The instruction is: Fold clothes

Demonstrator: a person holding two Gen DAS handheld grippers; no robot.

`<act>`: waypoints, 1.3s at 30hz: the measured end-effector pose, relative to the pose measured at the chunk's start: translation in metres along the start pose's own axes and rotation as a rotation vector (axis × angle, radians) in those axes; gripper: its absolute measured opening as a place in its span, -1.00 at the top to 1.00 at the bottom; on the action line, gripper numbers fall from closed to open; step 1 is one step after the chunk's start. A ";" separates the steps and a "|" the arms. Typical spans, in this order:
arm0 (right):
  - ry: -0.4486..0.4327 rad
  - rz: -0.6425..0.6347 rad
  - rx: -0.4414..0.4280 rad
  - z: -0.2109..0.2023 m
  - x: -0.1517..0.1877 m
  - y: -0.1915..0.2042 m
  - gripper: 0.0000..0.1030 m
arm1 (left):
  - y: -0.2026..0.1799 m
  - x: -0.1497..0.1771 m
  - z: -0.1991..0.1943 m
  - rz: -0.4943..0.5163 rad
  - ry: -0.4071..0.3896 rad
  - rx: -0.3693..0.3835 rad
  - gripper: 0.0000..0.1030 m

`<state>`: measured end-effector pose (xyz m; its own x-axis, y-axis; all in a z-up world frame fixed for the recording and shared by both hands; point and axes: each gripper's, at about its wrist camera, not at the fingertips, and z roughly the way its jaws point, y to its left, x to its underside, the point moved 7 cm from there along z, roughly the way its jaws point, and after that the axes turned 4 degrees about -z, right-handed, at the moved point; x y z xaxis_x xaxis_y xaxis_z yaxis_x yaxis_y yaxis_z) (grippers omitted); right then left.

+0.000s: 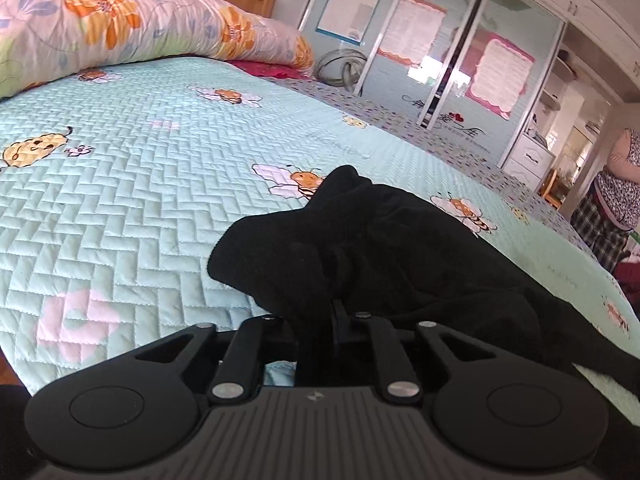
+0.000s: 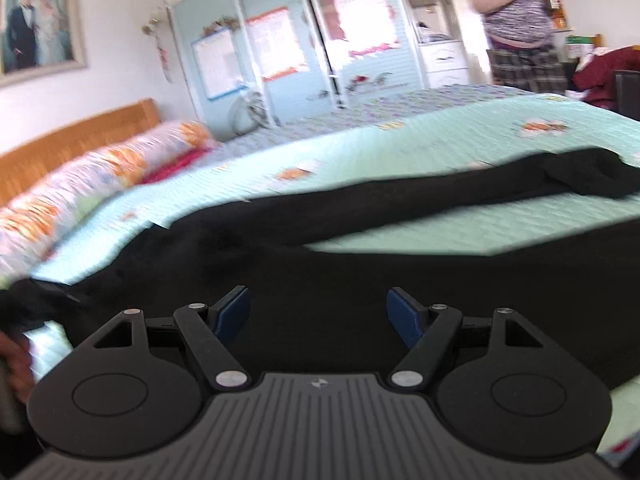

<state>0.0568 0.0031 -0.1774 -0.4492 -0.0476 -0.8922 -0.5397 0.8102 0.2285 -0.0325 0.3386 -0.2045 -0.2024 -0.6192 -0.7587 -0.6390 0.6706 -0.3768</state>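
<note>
Black garment [image 1: 400, 248] bunched in closed left gripper [image 1: 334, 308], beneath spread right gripper [image 2: 319, 312].

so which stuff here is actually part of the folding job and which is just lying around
Part of the job:
- black garment, spread across the bed
- left gripper, shut on a bunched part of it
- right gripper, open above it
- quilted bedspread, the work surface

Just lying about:
- floral duvet by the headboard
- red cloth beside it
- framed photo
- person standing by the wardrobe
</note>
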 end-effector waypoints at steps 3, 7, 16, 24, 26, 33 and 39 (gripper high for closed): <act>-0.010 -0.074 -0.108 0.014 -0.030 0.050 -0.58 | 0.014 -0.001 0.008 -0.092 0.044 0.039 -0.10; 0.037 -0.114 -0.189 0.063 -0.066 0.109 -0.60 | 0.036 -0.011 0.025 -0.285 0.110 0.075 -0.19; 0.324 -0.020 -0.158 0.236 -0.090 0.205 -0.57 | 0.038 -0.003 0.027 -0.215 0.089 0.116 0.50; 0.522 -0.041 -0.110 0.335 -0.060 0.236 0.47 | 0.036 -0.008 0.021 -0.133 0.069 0.218 0.71; 0.556 -0.072 -0.109 0.350 -0.058 0.242 0.70 | 0.033 -0.010 0.020 -0.126 0.064 0.241 0.78; 0.461 -0.190 -0.150 0.379 -0.104 0.293 1.00 | 0.030 -0.015 0.019 -0.130 0.048 0.262 0.83; 0.548 -0.129 -0.071 0.393 -0.085 0.286 0.76 | 0.038 -0.014 0.025 -0.190 0.086 0.260 0.63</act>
<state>0.2209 0.4682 -0.1891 -0.6702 -0.4550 -0.5863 -0.6527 0.7374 0.1738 -0.0356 0.3831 -0.2214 -0.1670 -0.7679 -0.6184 -0.4628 0.6149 -0.6385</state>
